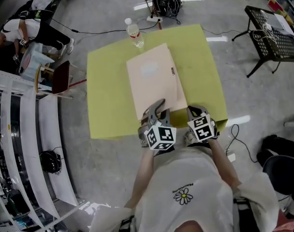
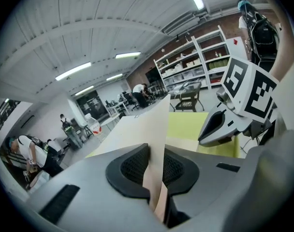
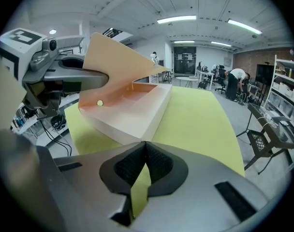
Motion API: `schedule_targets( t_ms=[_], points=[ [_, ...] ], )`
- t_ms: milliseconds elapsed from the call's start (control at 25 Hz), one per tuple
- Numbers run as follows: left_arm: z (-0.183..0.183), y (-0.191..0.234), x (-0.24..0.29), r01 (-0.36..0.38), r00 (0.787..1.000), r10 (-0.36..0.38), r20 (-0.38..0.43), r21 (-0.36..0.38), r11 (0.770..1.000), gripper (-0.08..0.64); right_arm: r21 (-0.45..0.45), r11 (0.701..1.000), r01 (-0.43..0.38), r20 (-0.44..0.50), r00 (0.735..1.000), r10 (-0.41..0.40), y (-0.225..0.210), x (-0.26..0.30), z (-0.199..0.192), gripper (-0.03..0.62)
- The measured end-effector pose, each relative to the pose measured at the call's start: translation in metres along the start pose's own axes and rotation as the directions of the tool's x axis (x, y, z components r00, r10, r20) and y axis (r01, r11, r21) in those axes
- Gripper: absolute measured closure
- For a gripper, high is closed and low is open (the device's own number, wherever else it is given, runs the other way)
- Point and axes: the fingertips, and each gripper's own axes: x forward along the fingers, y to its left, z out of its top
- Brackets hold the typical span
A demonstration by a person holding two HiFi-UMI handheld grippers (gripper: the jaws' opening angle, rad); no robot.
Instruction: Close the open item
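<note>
Left gripper view confirms my left hand-held gripper [image 2: 156, 167] is pinching the raised lid [image 2: 142, 124] of the beige box [image 3: 132, 117] lying mid-tabletop [image 3: 200, 115], presumably to lower it shut, while the right hand-held gripper [image 3: 143, 163] is pressed together, empty, idle alongside

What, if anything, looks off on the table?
Only the beige box: its lid stands tilted up, pinched in the left gripper. Nothing spilled or damaged; water bottle upright.

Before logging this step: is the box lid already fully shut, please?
No, the lid, pinched in the left gripper, stands raised above the box.
</note>
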Motion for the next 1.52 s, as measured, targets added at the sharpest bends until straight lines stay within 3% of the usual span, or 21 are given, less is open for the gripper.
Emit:
schedule_targets(
  t_ms=[320, 760, 1000, 1360, 1520],
  points=[
    [-0.010, -0.026, 0.023, 0.122, 0.987, -0.111, -0.120, 0.086, 0.989, 0.526, -0.013, 1.000, 0.009, 0.001, 1.000, -0.009, -0.001, -0.003, -0.002, 0.580],
    [-0.029, -0.046, 0.043, 0.268, 0.940, -0.222, -0.259, 0.159, 0.950, 0.515, -0.011, 1.000, 0.000, -0.004, 1.000, 0.000, 0.000, -0.003, -0.003, 0.580],
    [-0.033, -0.053, 0.047, 0.376, 0.887, -0.286, -0.361, 0.209, 0.903, 0.508, 0.002, 1.000, -0.004, -0.003, 1.000, 0.004, -0.001, -0.004, -0.003, 0.580],
    [-0.035, -0.054, 0.045, 0.485, 0.829, -0.370, -0.419, 0.209, 0.849, 0.458, 0.006, 1.000, -0.006, -0.011, 1.000, 0.006, 0.000, -0.003, -0.002, 0.580],
    [-0.033, -0.055, 0.045, 0.522, 0.810, -0.435, -0.394, 0.145, 0.840, 0.442, 0.010, 1.000, 0.009, -0.011, 1.000, -0.009, -0.001, -0.003, -0.003, 0.580]
  ],
)
